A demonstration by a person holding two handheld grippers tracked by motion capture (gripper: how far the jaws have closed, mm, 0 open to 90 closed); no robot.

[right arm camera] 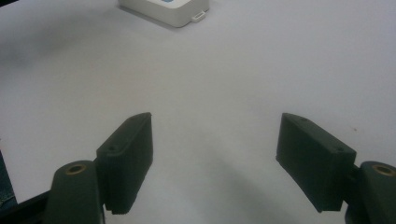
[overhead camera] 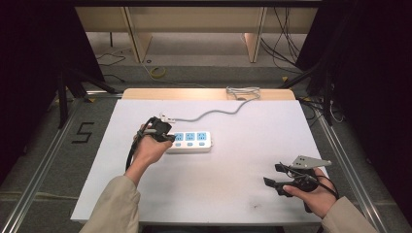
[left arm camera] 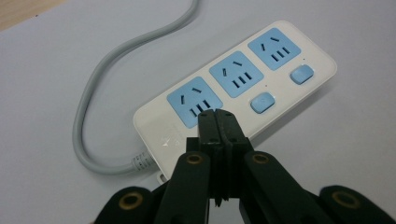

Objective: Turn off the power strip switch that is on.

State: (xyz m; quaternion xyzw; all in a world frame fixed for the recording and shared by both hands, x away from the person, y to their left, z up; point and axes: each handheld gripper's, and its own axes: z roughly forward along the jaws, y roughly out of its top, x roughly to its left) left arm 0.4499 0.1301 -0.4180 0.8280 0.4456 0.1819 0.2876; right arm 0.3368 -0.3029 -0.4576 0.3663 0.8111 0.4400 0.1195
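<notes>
The left gripper [left arm camera: 217, 114] is seen with its two black jaws pressed flat together, nothing between them, their tips poised at the near edge of the leftmost blue socket of a white power strip [left arm camera: 243, 88]; whether the tips actually touch the casing cannot be made out. In the high view the same gripper [overhead camera: 167, 138] is held over the left end of the strip [overhead camera: 192, 141], which lies flat near the middle of the white table [overhead camera: 252, 160], a little to the left. The strip is judged rigid, light and smooth-sided, so it is likely to slide on the bare surface if pushed from one end; a hold across its narrow width, clear of the sockets and the blue switch buttons [left arm camera: 262, 102], would be the firmer one. Its grey cable [left arm camera: 93, 116] is judged stiff and springy and may tug the strip round as it is moved; it is seen to run to the far edge of the table, where it ends in a loose coil [overhead camera: 243, 91]. The right gripper [overhead camera: 278, 175] is held wide apart and empty at the near right, well apart from the strip. The plug end of the cable is too small to be made out, and a small white object [overhead camera: 165, 117] beside the left hand [overhead camera: 148, 150] cannot be identified.
</notes>
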